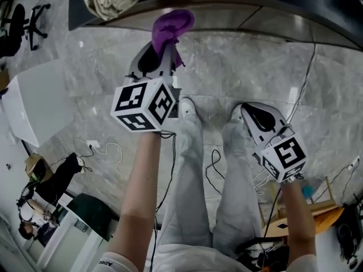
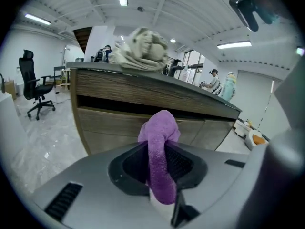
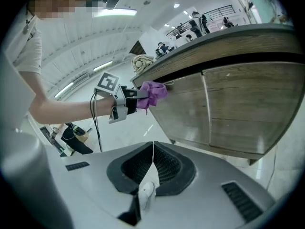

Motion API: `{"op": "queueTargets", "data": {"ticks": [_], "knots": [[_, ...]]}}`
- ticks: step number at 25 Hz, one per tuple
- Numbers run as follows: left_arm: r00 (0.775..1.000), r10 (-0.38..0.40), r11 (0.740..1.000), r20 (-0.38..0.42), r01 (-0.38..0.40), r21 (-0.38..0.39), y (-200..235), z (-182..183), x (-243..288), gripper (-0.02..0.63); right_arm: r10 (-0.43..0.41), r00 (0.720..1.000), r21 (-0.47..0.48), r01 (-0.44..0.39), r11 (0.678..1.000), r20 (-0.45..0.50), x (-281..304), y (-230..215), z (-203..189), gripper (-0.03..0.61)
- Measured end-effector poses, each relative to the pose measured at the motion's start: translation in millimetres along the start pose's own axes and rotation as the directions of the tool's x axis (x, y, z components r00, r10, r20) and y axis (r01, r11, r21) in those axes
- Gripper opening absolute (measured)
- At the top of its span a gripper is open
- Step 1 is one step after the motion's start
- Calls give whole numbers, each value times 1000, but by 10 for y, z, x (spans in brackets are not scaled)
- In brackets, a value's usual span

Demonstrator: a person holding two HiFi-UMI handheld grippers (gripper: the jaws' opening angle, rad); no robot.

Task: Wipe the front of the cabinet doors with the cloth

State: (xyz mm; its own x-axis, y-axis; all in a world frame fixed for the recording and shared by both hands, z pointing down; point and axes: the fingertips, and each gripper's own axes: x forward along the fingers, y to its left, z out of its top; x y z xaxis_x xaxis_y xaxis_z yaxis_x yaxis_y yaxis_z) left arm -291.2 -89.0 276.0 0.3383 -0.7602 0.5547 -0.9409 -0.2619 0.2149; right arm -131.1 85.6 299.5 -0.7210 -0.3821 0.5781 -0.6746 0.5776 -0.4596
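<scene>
Left gripper view shows the left tongs (image 2: 158,165) clamped on a purple cloth (image 2: 160,142), whose bunched end sticks out past the tips toward the wooden cabinet doors (image 2: 109,123). In the right gripper view that cloth sits at the upper corner of the end door, just under the dark gap below the tabletop (image 3: 228,37). It looks very near or just touching the wood, but I cannot tell which. A beige bundle of fabric (image 2: 140,49) lies on the tabletop above, apart from the cloth. The right tongs (image 3: 151,163) are closed with nothing between them. In the head view they hang low beside the person's right leg, well apart from the cabinet and over the grey marble floor (image 1: 317,95).

The step in hand appears to be the opening of the wipe: the cloth is brought to the top of the first door, and most of the door fronts look yet to be covered. The next move likely calls for pressing the cloth firmly against the panel and sweeping it across and downward, keeping the grip tight so the cloth does not slip out.
</scene>
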Motion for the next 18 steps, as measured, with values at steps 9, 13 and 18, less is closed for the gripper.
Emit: {"op": "queueTargets", "data": {"ticks": [9, 13, 18], "knots": [[979, -179, 983, -96, 182, 28, -1431, -324, 682, 86, -40, 999, 28, 41, 999, -18, -594, -481, -395, 28], [975, -185, 983, -125, 184, -23, -1394, -417, 931, 86, -86, 996, 88, 87, 992, -18, -599, -562, -555, 28], [981, -164, 985, -108, 157, -68, -997, -452, 1055, 86, -102, 994, 86, 105, 991, -40, -362, -508, -628, 27]]}}
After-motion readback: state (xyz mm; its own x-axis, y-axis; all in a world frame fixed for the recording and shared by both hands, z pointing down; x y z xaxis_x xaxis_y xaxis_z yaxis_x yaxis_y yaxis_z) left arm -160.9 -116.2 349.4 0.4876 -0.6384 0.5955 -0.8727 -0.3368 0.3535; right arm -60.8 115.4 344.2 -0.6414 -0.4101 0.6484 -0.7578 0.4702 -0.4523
